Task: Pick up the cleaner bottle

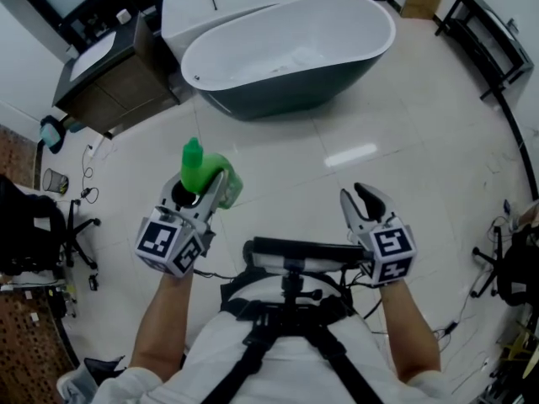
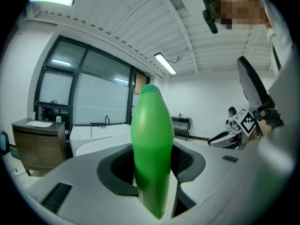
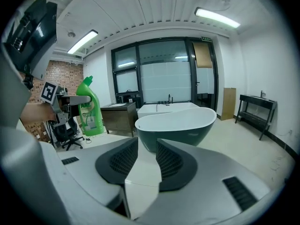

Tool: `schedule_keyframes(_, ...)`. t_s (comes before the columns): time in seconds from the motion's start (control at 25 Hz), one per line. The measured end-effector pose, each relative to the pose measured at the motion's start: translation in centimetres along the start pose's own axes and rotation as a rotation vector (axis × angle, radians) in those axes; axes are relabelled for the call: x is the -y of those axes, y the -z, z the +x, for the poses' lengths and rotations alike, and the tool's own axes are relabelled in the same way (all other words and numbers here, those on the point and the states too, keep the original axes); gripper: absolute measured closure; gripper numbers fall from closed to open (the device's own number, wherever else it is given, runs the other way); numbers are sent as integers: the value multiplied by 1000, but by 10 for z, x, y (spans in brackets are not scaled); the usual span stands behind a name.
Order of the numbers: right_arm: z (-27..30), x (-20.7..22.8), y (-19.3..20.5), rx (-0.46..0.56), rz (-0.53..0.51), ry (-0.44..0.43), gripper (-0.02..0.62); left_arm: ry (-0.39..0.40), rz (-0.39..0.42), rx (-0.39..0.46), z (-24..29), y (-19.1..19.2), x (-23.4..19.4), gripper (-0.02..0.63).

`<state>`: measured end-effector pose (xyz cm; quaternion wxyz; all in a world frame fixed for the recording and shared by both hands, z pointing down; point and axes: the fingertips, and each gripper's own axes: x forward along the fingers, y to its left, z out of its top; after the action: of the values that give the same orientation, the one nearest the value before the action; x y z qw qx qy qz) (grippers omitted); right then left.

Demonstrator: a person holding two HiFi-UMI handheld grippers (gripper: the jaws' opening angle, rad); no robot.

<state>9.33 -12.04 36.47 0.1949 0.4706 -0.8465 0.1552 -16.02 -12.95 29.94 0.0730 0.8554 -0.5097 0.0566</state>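
Note:
The green cleaner bottle (image 1: 206,175) is held above the floor in my left gripper (image 1: 202,192), whose jaws are shut on its body. In the left gripper view the bottle (image 2: 151,144) stands upright between the dark pads (image 2: 119,168), cap at the top. My right gripper (image 1: 358,200) hangs to the right of it at about the same height, open with nothing between its jaws. The right gripper view shows only floor in the gap between that gripper's jaws (image 3: 146,163), and the bottle (image 3: 90,109) far off at the left.
A dark freestanding bathtub (image 1: 286,57) with a white inside stands ahead on the pale tiled floor. A wooden vanity (image 1: 109,74) is at the back left and an office chair (image 1: 34,225) at the left. A black rack (image 1: 488,40) stands at the far right.

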Motion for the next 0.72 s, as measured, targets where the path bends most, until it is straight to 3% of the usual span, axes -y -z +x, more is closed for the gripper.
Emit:
schedule_keyframes(0.32,2,-9,-5,13,22,60,465,44,27,-24,-8,-3,-20,439)
schedule_keyframes(0.72,-6,-20,-17,41,8,96,465,129,48,-45,-19,0,-9,439)
